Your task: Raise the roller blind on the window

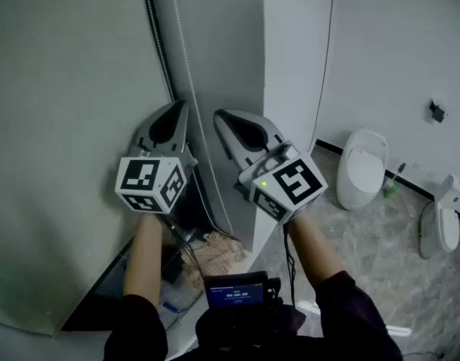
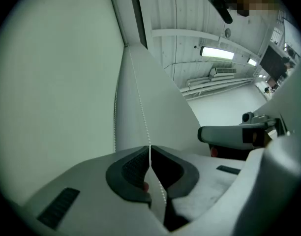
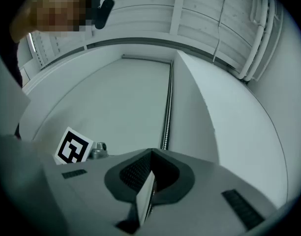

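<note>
The roller blind point(image 1: 72, 126) hangs as a pale sheet on the left. Beside it a white bead chain point(image 1: 191, 74) runs down along the window edge. In the left gripper view the left gripper point(image 2: 149, 147) is shut on this bead chain point(image 2: 139, 102), which rises straight out of the seam between the jaws. A second strand point(image 2: 114, 117) hangs free to the left. The right gripper point(image 1: 217, 115) sits level with the left gripper point(image 1: 181, 106), just right of the chain. Its jaws point(image 3: 151, 152) are shut, and a beaded line point(image 3: 166, 112) runs up just behind the tips. I cannot tell whether they hold it.
A white wall corner point(image 1: 290, 66) stands right of the grippers. Lower right are a toilet point(image 1: 363, 168), a green bottle point(image 1: 391, 188) and another white fixture point(image 1: 446, 216). Below my hands lie a dark panel point(image 1: 102, 299), a beige cloth point(image 1: 215, 253) and a small screen device point(image 1: 236, 292).
</note>
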A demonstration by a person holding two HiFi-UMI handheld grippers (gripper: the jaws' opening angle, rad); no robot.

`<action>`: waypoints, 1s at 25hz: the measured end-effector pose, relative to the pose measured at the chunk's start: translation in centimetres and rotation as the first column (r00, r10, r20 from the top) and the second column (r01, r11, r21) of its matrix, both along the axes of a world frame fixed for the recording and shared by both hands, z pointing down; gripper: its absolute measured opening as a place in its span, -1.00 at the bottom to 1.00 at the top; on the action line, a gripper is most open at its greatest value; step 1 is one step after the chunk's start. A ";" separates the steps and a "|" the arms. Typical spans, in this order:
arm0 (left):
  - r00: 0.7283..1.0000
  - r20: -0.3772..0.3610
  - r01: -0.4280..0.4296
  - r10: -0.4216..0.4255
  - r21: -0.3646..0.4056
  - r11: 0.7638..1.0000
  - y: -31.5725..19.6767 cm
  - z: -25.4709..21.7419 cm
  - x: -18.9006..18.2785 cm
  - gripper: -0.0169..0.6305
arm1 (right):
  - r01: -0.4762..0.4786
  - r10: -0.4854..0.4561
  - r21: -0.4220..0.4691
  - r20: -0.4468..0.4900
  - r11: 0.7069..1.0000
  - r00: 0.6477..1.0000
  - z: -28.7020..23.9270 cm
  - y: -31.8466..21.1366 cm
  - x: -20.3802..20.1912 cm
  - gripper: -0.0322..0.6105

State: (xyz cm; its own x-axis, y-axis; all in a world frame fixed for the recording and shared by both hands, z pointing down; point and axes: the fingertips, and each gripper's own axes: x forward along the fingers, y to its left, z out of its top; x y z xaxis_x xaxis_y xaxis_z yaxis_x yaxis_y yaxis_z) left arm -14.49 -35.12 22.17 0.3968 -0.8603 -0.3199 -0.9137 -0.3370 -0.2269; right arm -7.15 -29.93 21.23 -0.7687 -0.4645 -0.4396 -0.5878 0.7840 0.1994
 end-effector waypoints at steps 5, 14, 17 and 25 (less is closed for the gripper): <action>1.000 -0.001 -0.017 0.017 -0.002 1.000 -0.7 -0.3 0.0 -0.90 | -0.002 0.002 0.016 -0.001 1.000 1.000 -0.4 0.2 -0.2 -0.88; 0.997 -0.024 -0.076 0.075 -0.049 0.996 -3.2 -1.2 1.5 -0.75 | -0.037 0.037 0.031 -0.010 0.999 0.999 -0.6 0.4 0.2 -0.88; 0.998 -0.025 -0.058 0.057 -0.028 0.998 -2.5 -1.3 1.1 -0.89 | -0.042 0.042 0.041 -0.011 0.998 0.999 -0.7 0.8 0.1 -0.88; 0.995 0.073 -0.074 0.070 0.052 0.996 1.7 -0.2 3.3 -0.89 | -0.001 0.000 0.017 0.019 1.000 1.000 -4.8 0.6 0.3 -0.87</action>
